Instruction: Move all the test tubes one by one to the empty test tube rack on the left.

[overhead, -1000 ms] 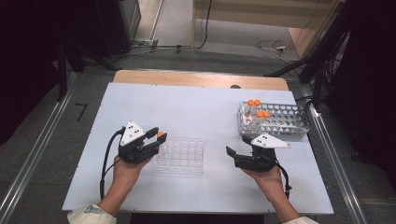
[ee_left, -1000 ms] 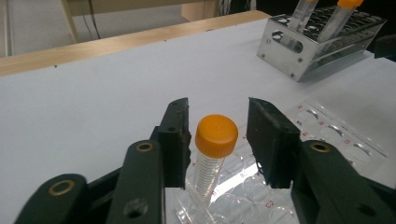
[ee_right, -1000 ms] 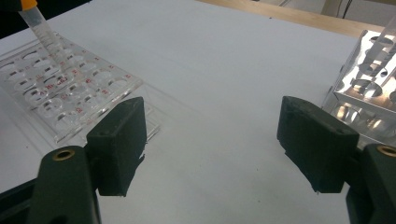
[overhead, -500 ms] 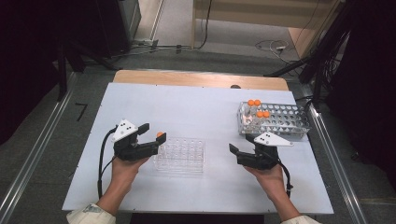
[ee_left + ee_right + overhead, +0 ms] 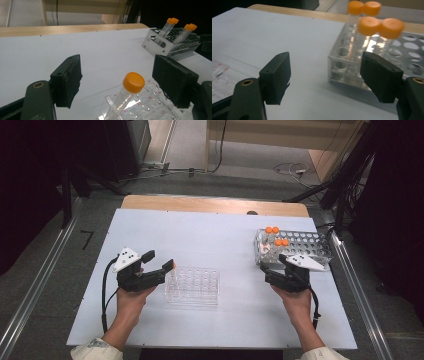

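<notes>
Three cameras: one fixed overhead, one riding on each hand-held gripper.

The high view looks forward and down from the person's side and takes in the whole white rectangular table (image 5: 210,235) from some distance. The left gripper view sits low and close, facing across the table over the clear plastic tube rack (image 5: 147,107) toward the far perforated metal tube rack (image 5: 172,42). The right gripper view is also low and near, facing that metal rack (image 5: 372,67). Both gripper views share it and its orange-capped clear tubes (image 5: 368,26); the high view shows it at the right (image 5: 300,245).

White table (image 5: 210,235), grey floor (image 5: 250,165) — dark surroundings
</notes>
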Motion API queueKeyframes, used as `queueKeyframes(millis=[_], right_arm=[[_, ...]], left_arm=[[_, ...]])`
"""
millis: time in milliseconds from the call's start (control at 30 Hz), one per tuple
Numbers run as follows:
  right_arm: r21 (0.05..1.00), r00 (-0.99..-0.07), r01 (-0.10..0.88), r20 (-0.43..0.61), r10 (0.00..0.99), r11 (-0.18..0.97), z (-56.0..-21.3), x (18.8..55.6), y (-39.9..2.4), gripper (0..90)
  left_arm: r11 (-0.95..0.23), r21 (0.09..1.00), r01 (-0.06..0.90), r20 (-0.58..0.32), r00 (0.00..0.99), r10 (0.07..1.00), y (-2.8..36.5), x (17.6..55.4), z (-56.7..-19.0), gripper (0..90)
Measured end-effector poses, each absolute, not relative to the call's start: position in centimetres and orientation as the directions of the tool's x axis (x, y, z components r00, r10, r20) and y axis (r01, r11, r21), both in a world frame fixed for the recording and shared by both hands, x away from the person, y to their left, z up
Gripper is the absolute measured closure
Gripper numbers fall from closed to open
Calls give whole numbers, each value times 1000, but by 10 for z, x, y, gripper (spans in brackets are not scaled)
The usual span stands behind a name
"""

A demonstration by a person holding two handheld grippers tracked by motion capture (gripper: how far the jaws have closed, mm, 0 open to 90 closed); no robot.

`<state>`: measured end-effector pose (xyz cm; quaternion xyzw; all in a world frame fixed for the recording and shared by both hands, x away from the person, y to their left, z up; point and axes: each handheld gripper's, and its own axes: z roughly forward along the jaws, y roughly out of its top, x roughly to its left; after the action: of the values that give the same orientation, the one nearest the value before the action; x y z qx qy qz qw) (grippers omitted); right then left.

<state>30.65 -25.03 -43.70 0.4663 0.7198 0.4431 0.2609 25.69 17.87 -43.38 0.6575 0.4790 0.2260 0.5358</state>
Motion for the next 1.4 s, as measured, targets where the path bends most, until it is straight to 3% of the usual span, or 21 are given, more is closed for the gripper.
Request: queueKeyframes(millis=[367, 600, 1133, 1400], right_arm=[[876, -296, 464, 11, 955, 134, -440, 328, -271, 272], [876, -281, 463, 1, 960, 135, -445, 342, -271, 363], [879, -238, 458, -20, 971, 130, -454, 350, -271, 604], [877, -230, 462, -20, 973, 127, -457, 355, -269, 650]], left_arm=[[28, 923, 384, -211, 443, 871, 175, 258, -435, 251], [39, 930, 365, -210, 442, 872, 175, 257, -435, 215], [34, 927, 373, -210, 441, 872, 175, 257, -435, 229], [39, 927, 374, -215, 441, 872, 175, 257, -435, 234]])
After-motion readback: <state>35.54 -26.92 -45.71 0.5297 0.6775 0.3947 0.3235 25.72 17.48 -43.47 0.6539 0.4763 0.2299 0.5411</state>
